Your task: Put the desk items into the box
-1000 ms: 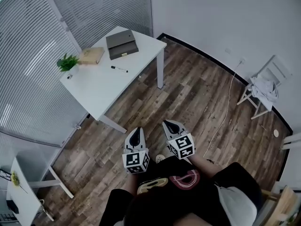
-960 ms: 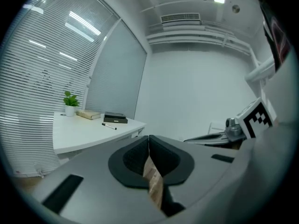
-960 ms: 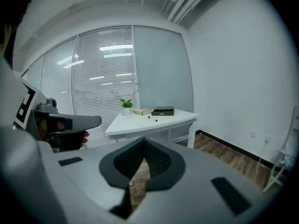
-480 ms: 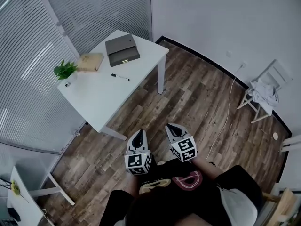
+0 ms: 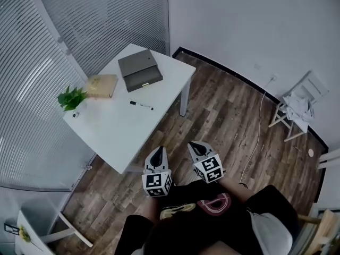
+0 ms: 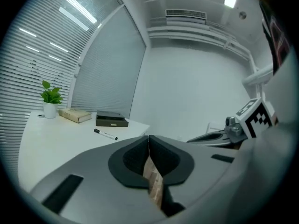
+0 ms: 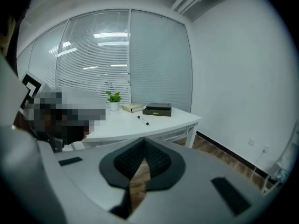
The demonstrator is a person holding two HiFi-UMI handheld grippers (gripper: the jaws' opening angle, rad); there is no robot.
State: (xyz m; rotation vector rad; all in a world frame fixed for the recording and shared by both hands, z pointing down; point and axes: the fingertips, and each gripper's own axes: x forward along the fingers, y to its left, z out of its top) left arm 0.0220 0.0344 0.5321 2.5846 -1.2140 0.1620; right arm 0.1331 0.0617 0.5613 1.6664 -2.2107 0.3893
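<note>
box (image 5: 140, 69), dark grey with its lid down, lies flat at the far corner of the white tabletop (image 5: 117, 132), next to the window blinds. in the left tool view a small pale patch shows on the box's front side, too small to read.

the left tool (image 5: 156, 152) and the right tool (image 5: 196, 147) are held side by side over the wooden floor (image 5: 223, 116), both aimed at the tabletop. each carries a cube of black-and-white square markers and no lettering. each tool's own view shows its two dark pads pressed together with nothing between them, only floor planks showing through the slit below.

a tan book (image 5: 101, 85) lies along the edge by the blinds, just beside the box. a potted green plant (image 5: 71, 99) in a small white pot stands at the next corner along that edge. a black-capped white pen (image 5: 141, 105) lies apart from the others, toward the middle of the tabletop and nearer the box; any print on it is too small to tell.

against a second ago, the tabletop sits closer in the head view: its near corner now reaches just beside the left tool's tip, where a stretch of floor lay between them before. the four items keep their places, and both tools are closed as before.
</note>
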